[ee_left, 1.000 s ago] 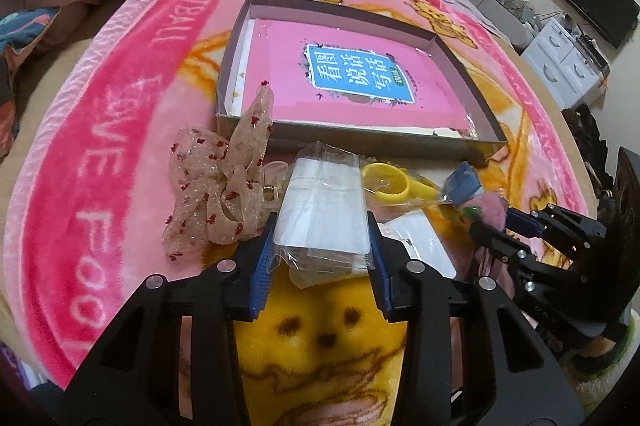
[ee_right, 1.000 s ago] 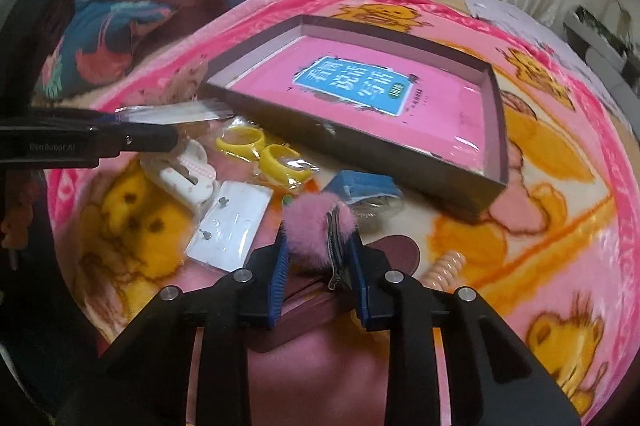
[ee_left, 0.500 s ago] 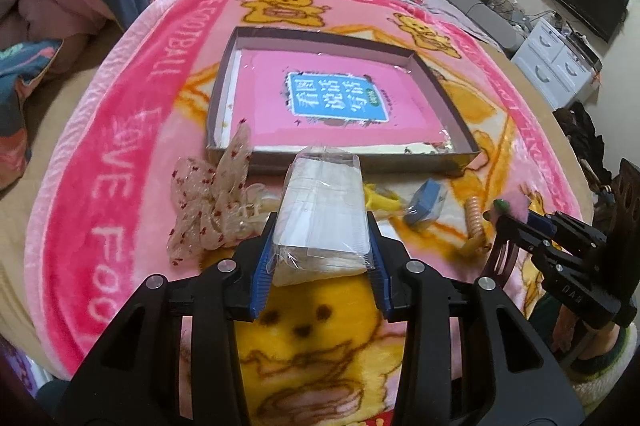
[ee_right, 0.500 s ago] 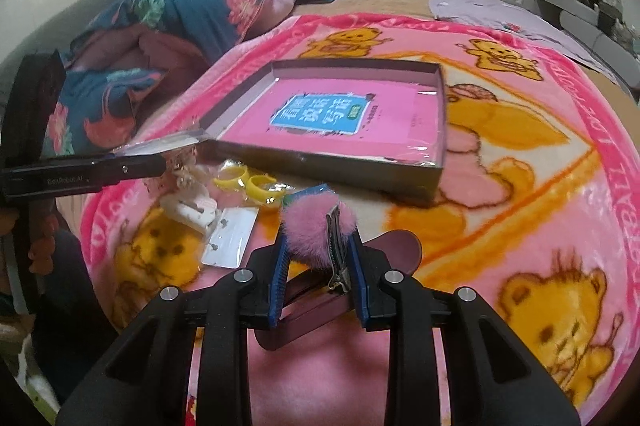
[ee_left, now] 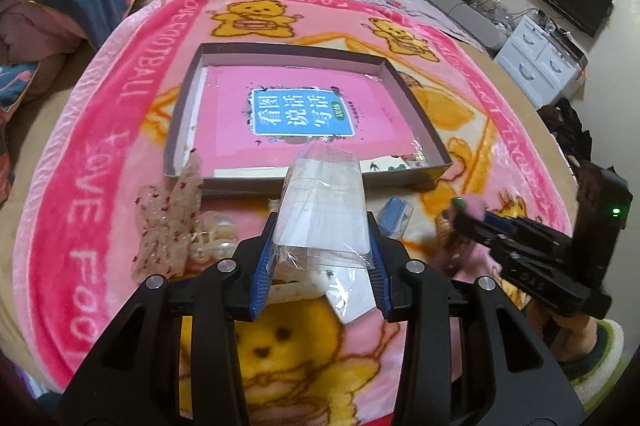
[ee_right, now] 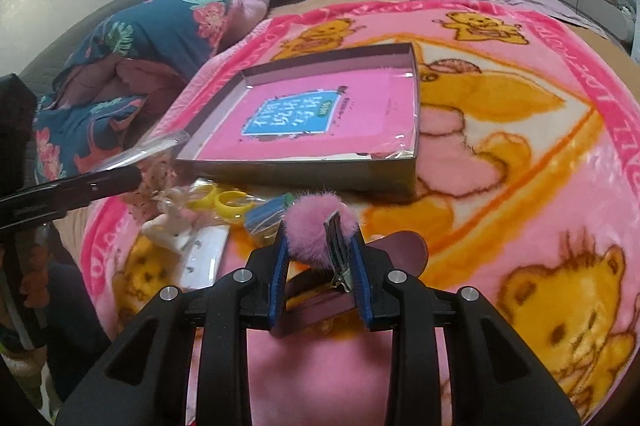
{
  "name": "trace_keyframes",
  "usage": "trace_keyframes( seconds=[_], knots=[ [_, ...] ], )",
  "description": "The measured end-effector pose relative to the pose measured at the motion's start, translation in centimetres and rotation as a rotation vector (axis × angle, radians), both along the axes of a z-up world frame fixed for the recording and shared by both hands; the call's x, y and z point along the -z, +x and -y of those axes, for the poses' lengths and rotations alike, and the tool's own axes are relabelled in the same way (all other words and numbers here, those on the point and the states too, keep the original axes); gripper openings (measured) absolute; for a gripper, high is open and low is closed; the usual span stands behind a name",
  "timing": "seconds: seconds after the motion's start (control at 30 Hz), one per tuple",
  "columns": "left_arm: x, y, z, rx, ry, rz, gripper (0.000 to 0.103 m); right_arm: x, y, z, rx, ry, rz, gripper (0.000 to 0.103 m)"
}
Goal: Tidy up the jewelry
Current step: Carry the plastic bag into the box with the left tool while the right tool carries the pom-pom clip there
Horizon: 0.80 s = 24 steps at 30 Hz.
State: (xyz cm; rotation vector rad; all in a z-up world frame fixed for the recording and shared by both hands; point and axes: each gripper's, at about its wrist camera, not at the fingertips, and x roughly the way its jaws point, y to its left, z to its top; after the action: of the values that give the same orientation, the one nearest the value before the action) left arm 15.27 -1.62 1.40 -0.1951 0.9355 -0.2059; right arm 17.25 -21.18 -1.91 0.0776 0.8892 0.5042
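Left view: I should carry the clear packet (ee_left: 322, 214) over the box (ee_left: 424, 129) wall, then let go low. My left gripper (ee_left: 320, 258) squeezes it, just before the box.

Right view: my right gripper (ee_right: 318, 266) pinches the pink fluffy clip (ee_right: 316, 226), also before the box (ee_right: 304, 173).
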Motion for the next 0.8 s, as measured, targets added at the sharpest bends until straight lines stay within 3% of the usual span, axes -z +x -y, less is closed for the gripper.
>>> trace_keyframes(
  seconds=[0.2, 0.43, 0.8],
  knots=[
    [0.3, 1.2, 0.2, 0.005, -0.013, 0.000, 0.032, 0.2, 1.3, 0.0, 0.003, 0.036, -0.010, 0.028],
    [0.3, 2.6, 0.1, 0.007, -0.028, 0.007, 0.032, 0.1, 2.8, 1.7, 0.034, 0.205, -0.079, 0.028],
    [0.5, 6.1, -1.4, -0.028, -0.042, 0.022, 0.032, -2.8, 4.6, 2.9, 0.096, 0.160, 0.038, 0.028]
  ],
)
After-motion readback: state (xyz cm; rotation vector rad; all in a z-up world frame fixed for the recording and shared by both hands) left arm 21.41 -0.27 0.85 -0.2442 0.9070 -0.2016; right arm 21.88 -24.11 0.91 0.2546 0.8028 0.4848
